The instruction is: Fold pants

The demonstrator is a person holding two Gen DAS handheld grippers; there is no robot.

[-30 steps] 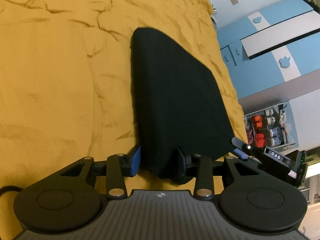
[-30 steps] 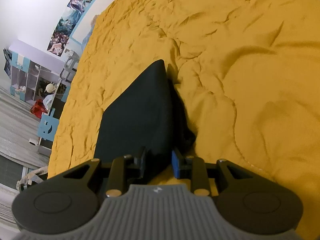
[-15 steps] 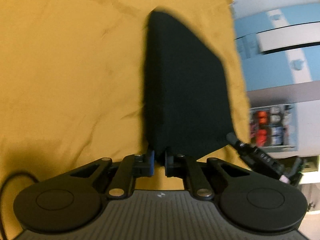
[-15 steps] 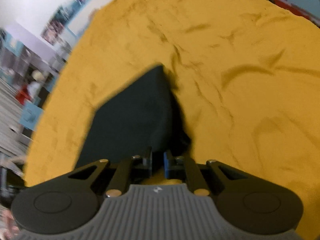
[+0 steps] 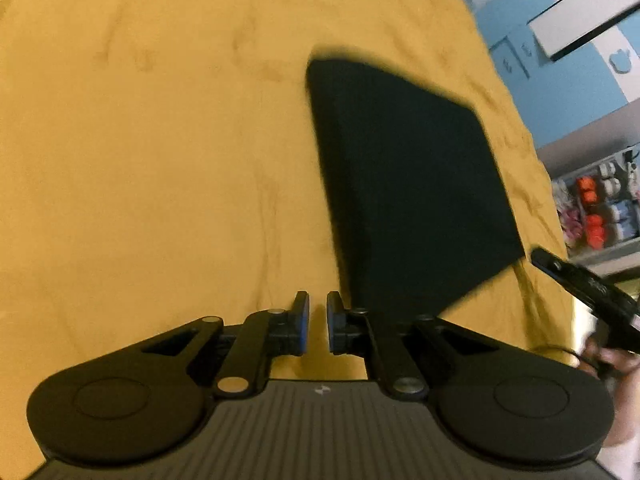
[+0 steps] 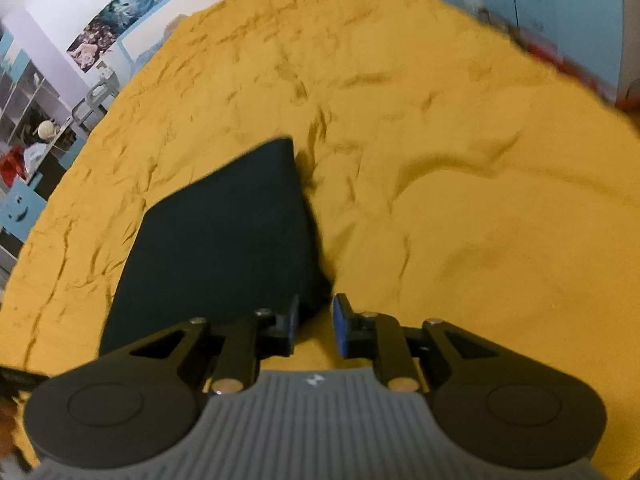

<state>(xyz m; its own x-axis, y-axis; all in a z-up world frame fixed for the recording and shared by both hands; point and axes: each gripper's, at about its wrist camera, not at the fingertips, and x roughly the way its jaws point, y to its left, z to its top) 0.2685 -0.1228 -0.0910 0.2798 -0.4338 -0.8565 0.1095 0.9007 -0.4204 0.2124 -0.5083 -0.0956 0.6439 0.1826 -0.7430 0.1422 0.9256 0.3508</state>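
Note:
The black pants (image 5: 408,200) lie folded flat on the yellow bedspread (image 5: 160,160). My left gripper (image 5: 318,322) sits just left of their near corner, jaws a narrow gap apart with only bedspread between them. In the right wrist view the pants (image 6: 224,240) lie ahead and to the left. My right gripper (image 6: 316,320) is at their near right corner, jaws slightly open, holding nothing; its left finger overlaps the cloth edge.
The yellow bedspread (image 6: 460,200) spreads wide to the right of the pants. A blue and white wardrobe (image 5: 568,40) and shelves (image 5: 600,208) stand beyond the bed edge. The other gripper (image 5: 580,280) shows at right. Posters (image 6: 120,28) hang on the far wall.
Both grippers were shut on the near edge of the pants half a second ago. Now both have let go and pulled back; the left has shifted left off the cloth.

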